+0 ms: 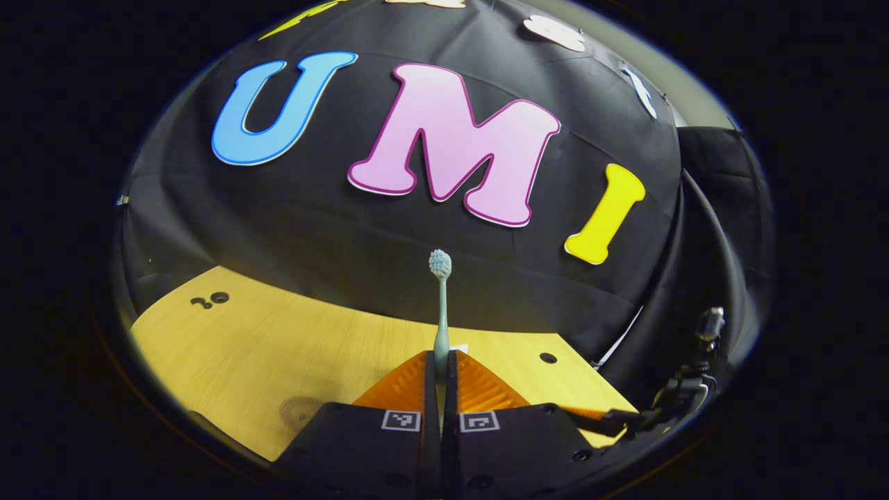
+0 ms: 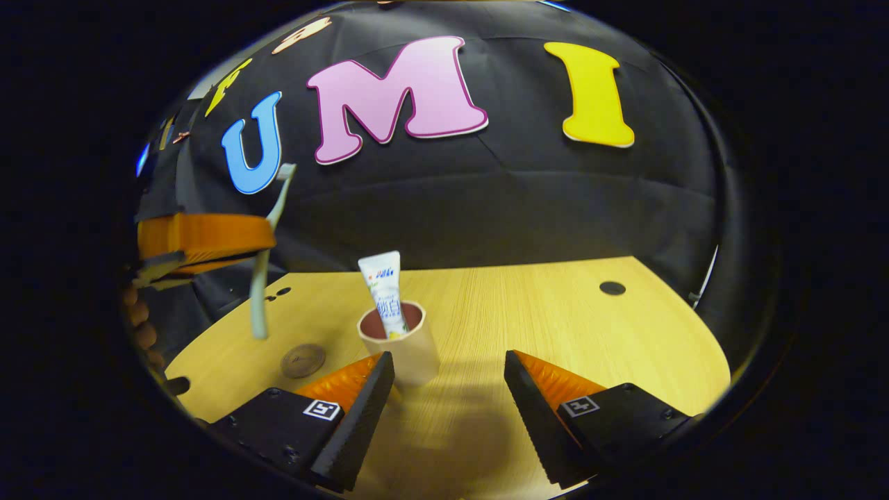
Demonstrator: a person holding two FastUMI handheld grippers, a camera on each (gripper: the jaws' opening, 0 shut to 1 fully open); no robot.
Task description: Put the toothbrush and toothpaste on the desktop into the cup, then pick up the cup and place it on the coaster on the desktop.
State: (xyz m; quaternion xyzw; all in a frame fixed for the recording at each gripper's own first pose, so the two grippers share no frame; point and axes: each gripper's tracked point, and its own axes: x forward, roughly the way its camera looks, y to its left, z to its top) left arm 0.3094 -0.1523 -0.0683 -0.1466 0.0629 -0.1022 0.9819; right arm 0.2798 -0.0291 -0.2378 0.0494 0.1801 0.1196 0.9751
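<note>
Left gripper view: left claw [image 1: 442, 375] pinches toothbrush [image 1: 441, 305]; right claw [image 2: 450, 378] gapes beside cup [image 2: 406, 347].

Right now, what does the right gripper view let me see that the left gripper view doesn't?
Right gripper view: the cup with the toothpaste standing in it, the round coaster on the desktop, and the right tongs open and empty.

Left gripper view: the toothbrush's bristle head up close, and the left tongs shut on its handle.

Both: the toothbrush, held upright above the wooden desktop.
</note>
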